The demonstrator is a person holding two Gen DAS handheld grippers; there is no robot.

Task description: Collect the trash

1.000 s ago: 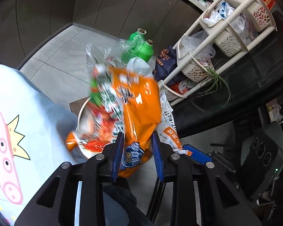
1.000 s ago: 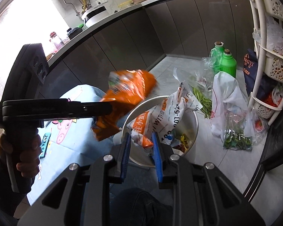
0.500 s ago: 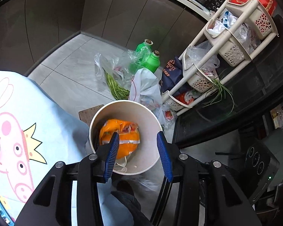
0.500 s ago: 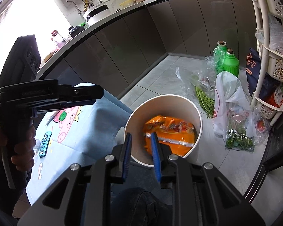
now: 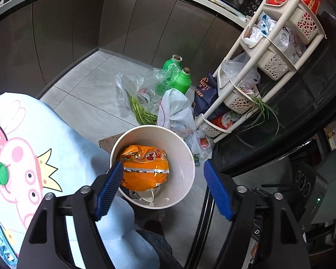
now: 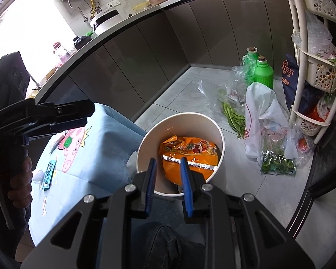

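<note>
A white round bin stands on the floor beside the table. An orange snack bag lies inside it on other trash. My left gripper is wide open and empty, above the bin's near rim. My right gripper is open with a narrower gap, empty, above the bin's near side. The left gripper also shows at the left of the right wrist view. On the table lie a green bottle cap and a teal wrapper.
The table has a light blue cartoon-pig cloth. On the floor past the bin lie plastic bags of greens, a white bag and two green bottles. A cream basket rack stands right. Dark cabinets line the back.
One second ago each gripper held a bag over the bin: left the orange one, right a white-orange one. Both bags dropped in; the left jaws opened wider since.
</note>
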